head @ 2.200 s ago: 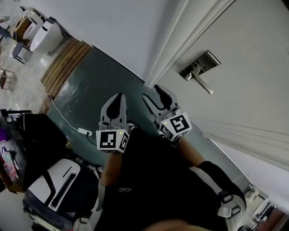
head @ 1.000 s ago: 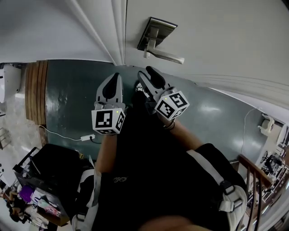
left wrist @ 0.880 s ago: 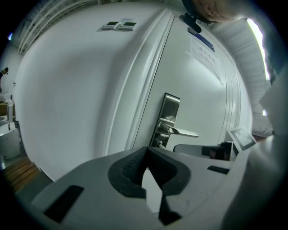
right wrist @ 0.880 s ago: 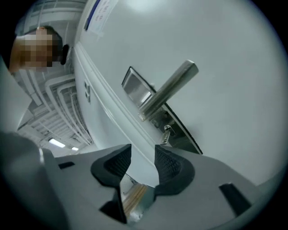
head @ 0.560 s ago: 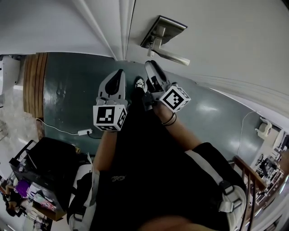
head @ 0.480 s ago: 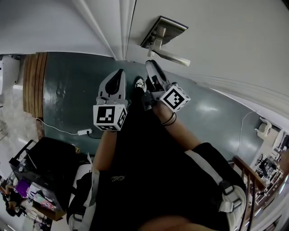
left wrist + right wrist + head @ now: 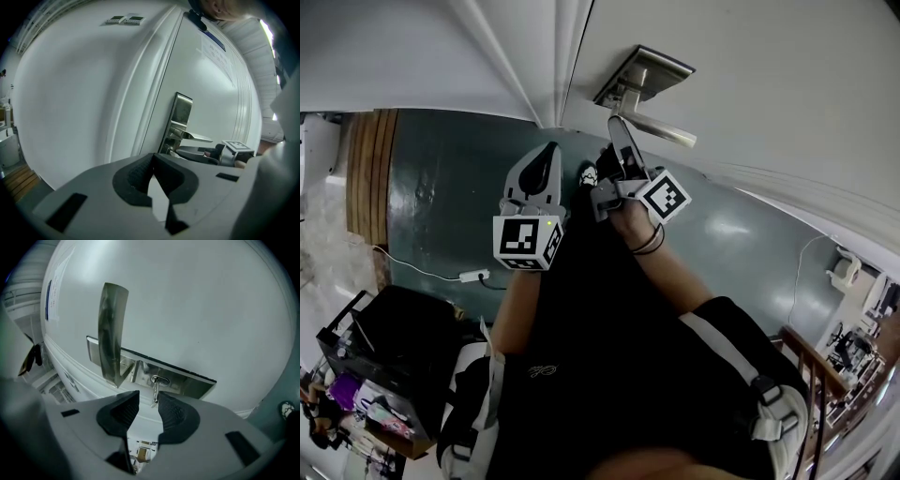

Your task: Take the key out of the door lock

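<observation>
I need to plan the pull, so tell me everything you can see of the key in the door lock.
The key is a thin, silvery metal piece, seen nearly edge-on. It sits in the keyhole of the metal lock plate, beside the lever handle, and sticks out toward the right gripper. Its outer end lies between the jaw tips, close to one pad; the jaws have just been closing and do not yet clamp it.
</observation>
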### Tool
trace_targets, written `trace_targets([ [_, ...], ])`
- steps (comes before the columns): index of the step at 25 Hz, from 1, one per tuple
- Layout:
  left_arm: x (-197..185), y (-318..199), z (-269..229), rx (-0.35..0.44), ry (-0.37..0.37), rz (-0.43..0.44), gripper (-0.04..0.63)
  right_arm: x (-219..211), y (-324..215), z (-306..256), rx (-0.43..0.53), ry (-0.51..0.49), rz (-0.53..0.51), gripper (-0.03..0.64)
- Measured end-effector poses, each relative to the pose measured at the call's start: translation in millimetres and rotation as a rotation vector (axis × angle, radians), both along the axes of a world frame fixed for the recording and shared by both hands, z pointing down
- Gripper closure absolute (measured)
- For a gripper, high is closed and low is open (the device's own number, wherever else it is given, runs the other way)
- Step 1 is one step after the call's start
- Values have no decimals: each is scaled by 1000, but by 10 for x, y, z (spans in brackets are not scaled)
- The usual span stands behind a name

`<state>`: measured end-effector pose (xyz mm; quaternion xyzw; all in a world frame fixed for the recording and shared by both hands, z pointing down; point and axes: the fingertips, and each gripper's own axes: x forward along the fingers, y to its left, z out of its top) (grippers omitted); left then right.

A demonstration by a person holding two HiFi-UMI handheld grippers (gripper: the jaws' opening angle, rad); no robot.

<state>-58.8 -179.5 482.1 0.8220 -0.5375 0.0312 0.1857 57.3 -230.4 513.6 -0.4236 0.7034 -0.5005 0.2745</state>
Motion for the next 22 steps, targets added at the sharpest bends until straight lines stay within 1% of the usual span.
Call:
trace_targets([
  [5, -23, -46, 30, -5, 4, -4, 572, 0, -93, 71, -43, -91, 51, 504],
  [9, -5, -60, 44, -8, 8, -2, 571, 21, -137, 107, -54, -107, 66, 526],
  [17, 17, -40, 48, -15, 8, -4, 571, 88, -203, 167, -96, -193, 116, 552],
  [22, 22, -21, 47, -22, 6, -4, 571, 79, -231, 134, -97, -240, 133, 575],
])
